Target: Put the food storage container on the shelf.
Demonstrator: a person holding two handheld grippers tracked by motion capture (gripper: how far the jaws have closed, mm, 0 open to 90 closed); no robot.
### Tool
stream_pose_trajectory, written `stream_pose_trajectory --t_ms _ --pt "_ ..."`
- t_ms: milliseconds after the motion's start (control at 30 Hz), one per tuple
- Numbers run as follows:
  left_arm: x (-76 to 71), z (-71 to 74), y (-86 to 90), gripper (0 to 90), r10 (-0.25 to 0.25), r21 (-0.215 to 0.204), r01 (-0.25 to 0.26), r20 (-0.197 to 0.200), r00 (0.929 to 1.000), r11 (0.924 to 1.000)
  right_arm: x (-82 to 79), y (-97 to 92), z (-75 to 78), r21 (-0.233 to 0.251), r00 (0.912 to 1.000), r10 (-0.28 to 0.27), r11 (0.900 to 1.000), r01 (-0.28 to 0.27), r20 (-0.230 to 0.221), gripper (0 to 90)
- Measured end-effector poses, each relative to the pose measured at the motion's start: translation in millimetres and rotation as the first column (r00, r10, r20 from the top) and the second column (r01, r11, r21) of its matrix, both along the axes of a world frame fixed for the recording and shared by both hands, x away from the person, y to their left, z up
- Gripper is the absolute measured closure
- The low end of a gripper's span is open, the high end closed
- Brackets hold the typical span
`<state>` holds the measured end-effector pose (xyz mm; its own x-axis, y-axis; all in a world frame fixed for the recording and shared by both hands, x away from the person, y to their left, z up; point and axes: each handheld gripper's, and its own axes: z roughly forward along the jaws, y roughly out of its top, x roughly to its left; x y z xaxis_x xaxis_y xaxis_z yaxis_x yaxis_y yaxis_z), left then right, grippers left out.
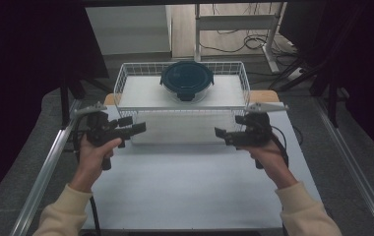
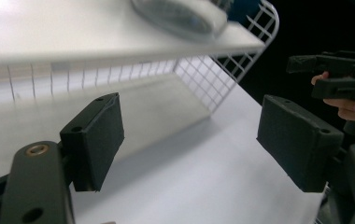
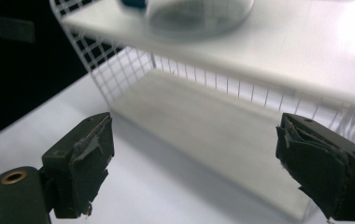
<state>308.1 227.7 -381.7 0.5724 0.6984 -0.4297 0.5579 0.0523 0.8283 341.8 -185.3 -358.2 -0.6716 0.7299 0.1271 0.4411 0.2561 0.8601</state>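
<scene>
A person sits at a white-topped table (image 1: 190,191), forearms in cream sleeves coming in from the near edge, each hand holding a black two-jaw claw.

At the far side of the table stands a white wire basket shelf (image 1: 126,78) with a flat white board as its upper level. On that board, near its middle and slightly toward the far edge, sits a round clear container with a dark teal clip-on lid (image 1: 187,79). It stands upright with the lid on. Below the board lies a lower white level, open toward the near side.

The left claw (image 1: 135,129) hovers just in front of the shelf's near left corner, pointing right toward the middle. Its own camera shows its jaws spread wide with nothing between them, the pads (image 2: 98,140) clear of the shelf and the table.

The right claw (image 1: 219,132) hovers just in front of the shelf's near right corner, pointing left. Its own camera shows its jaws also spread wide and holding nothing; the worn pads (image 3: 89,163) are frayed at the edges.

Both claws are level with the lower part of the shelf, well apart from each other, facing one another. Neither touches the shelf or the container, which sits farther away and above them.
</scene>
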Motion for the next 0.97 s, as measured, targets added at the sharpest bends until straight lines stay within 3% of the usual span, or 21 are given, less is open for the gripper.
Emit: stream_pose_trajectory --t_ms 67,200,267,433,467,567,767,867,967 --pt "-12.0 -11.5 -0.6 22.4 -0.001 0.002 0.001 -0.013 0.9999 1.0 -14.6 -6.6 -11.8 -0.014 0.9999 0.012 0.9998 -0.012 0.011 12.2" --pt "-30.5 -34.8 -4.4 22.4 -0.004 0.059 0.005 -0.013 0.9999 0.9982 -38.8 -20.9 -33.4 0.0 0.9997 0.024 0.9997 -0.024 -0.002 12.4" --pt "-37.4 -47.7 -5.1 22.3 -0.016 0.056 0.018 -0.031 0.9994 0.9983 -46.3 -27.6 -43.5 0.014 0.9998 0.017 0.9998 -0.017 -0.006 12.4" --pt "-47.4 -77.0 -7.9 21.9 -0.018 0.107 0.027 -0.09 0.9958 0.9939 -55.9 -40.9 -75.8 0.006 0.9988 -0.01 0.9999 0.011 -0.047 12.3" --pt "-48.4 -78.9 -8.1 22.2 -0.017 0.106 0.027 -0.091 0.9957 0.9939 -56.4 -44.9 -88.0 -0.003 0.9975 -0.026 0.9997 0.026 -0.065 12.4" --pt "-50.8 -83.6 -10.1 22.2 -0.014 0.133 0.026 -0.092 0.9957 0.9907 -56.0 -50.0 -102.7 -0.03 0.9935 -0.046 0.9986 0.043 -0.104 12.3" --pt "-51.0 -89.6 -12.3 22.4 0.002 0.178 0.014 -0.087 0.9962 0.9839 -61.9 -56.9 -108.7 0.015 0.9925 -0.079 0.9966 0.081 -0.093 12.7" --pt "-51.4 -90.2 -11.1 22.5 0.002 0.181 0.013 -0.082 0.9966 0.9834 -65.0 -60.1 -112.7 0.01 0.9936 -0.091 0.9958 0.091 -0.067 12.7" --pt "-50.8 -93.5 -10.6 22.4 0.013 0.207 0.004 -0.078 0.9969 0.9784 -63.2 -63.6 -118.1 -0.001 0.9924 -0.097 0.9953 0.097 -0.076 12.6"
